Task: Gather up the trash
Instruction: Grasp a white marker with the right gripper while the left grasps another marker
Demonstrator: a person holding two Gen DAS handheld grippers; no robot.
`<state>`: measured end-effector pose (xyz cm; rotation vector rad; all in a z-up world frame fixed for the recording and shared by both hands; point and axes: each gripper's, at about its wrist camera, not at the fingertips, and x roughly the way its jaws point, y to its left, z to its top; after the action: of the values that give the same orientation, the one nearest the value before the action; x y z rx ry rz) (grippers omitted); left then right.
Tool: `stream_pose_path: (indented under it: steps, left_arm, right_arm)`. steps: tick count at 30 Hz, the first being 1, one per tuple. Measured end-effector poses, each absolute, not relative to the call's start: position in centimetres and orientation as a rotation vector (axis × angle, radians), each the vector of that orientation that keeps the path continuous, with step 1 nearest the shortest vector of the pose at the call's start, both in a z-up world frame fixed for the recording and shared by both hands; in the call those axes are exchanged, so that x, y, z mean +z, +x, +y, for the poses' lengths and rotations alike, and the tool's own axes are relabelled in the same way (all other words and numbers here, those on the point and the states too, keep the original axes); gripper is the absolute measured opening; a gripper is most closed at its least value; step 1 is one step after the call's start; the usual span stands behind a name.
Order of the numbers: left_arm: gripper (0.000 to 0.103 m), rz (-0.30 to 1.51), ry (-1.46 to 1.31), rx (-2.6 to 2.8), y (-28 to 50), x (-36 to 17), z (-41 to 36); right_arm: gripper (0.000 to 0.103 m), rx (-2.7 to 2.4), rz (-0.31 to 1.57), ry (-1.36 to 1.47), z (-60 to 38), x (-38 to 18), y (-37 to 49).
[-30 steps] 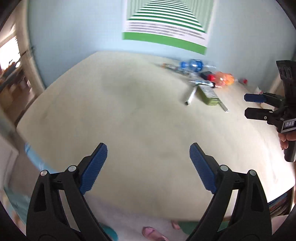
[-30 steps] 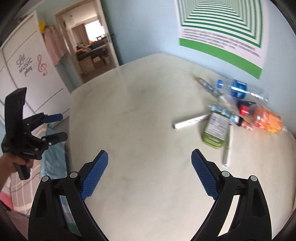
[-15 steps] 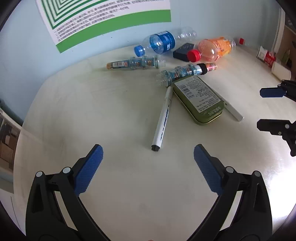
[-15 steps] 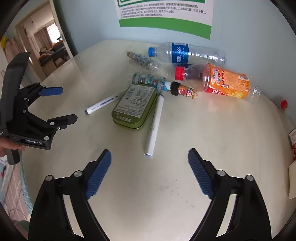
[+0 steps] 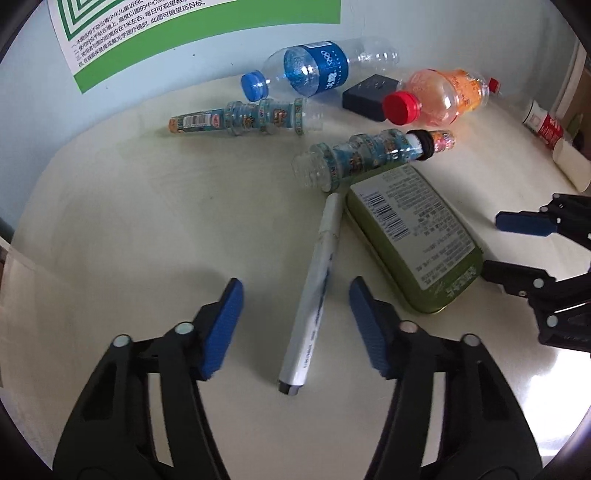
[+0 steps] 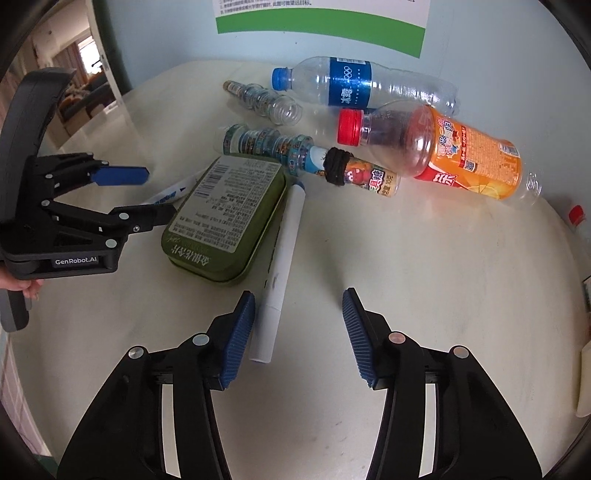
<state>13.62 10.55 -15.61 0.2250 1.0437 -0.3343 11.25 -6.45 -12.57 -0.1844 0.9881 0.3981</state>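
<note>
Left wrist view shows a cream desk (image 5: 155,206) against a pale blue wall bearing a green-bordered poster (image 5: 192,22). Bottles, a green tin (image 5: 413,236) and markers lie near the desk's far edge. The left gripper (image 5: 295,306) hangs low, jaws parted and empty, straddling a white marker (image 5: 314,291). The right gripper (image 6: 298,328), also open and empty, has a second marker (image 6: 280,273) beside its left finger.

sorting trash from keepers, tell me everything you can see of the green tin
The green tin is a flat, rounded-corner box, metal by its look, olive green, lid shut. It lies flat on the table with a white printed barcode label facing up. A white marker lies along one long side; another marker runs along the other.
</note>
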Motion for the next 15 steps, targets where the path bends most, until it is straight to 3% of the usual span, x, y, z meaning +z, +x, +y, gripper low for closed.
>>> stream_pose_path:
  steps: [2,3,15]
  left_arm:
    - [0.017,1.038,0.234,-0.373,13.7,-15.5,9.7]
    - [0.012,1.038,0.259,-0.394,13.6,-15.5,9.0]
    - [0.011,1.024,0.148,-0.42,12.1,-12.5,10.7]
  right_arm:
    - [0.019,0.4,0.983,-0.174,-6.5,-12.4,11.5]
    - [0.014,0.405,0.99,-0.163,-6.6,-12.4,11.8]
    - [0.013,0.457,1.05,0.032,-12.2,-10.0,10.9]
